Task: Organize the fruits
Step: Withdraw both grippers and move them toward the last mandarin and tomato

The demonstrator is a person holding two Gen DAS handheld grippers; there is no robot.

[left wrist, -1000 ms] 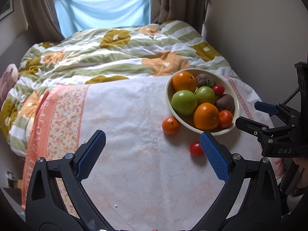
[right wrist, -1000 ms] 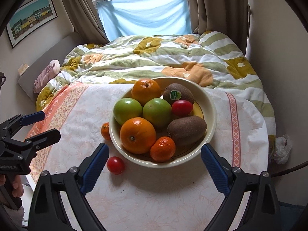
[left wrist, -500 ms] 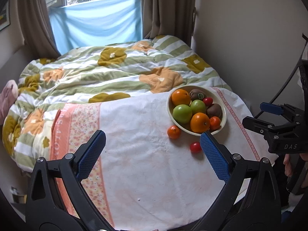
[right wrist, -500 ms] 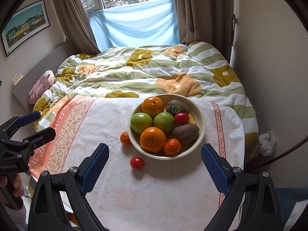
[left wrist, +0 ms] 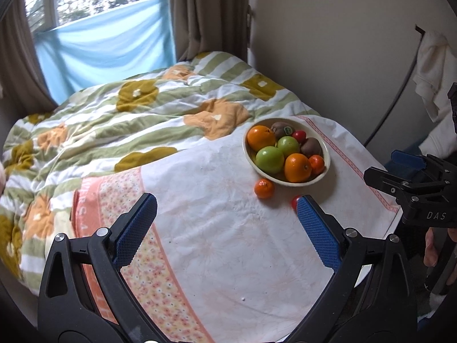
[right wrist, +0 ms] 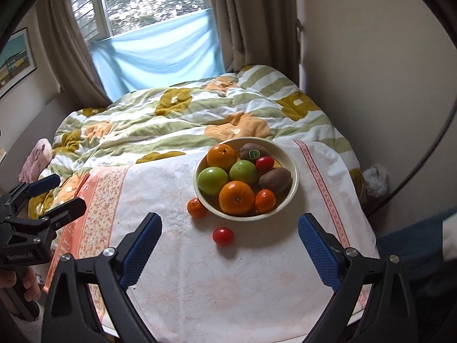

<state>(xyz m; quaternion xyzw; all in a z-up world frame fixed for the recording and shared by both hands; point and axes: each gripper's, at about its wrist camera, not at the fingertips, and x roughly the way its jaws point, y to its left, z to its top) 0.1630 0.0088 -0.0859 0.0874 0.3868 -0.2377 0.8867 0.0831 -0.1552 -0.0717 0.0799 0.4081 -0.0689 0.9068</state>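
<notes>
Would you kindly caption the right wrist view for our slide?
Open right gripper facing a cream ceramic bowl of fruit, with a small orange mandarin and red tomato outside.

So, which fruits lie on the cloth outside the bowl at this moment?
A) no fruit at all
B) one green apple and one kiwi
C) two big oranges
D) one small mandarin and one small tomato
D: the mandarin sits on the cloth right by the bowl, and the tomato lies a little nearer the camera, apart from it; the apples, kiwis and oranges are all inside the bowl.
</notes>
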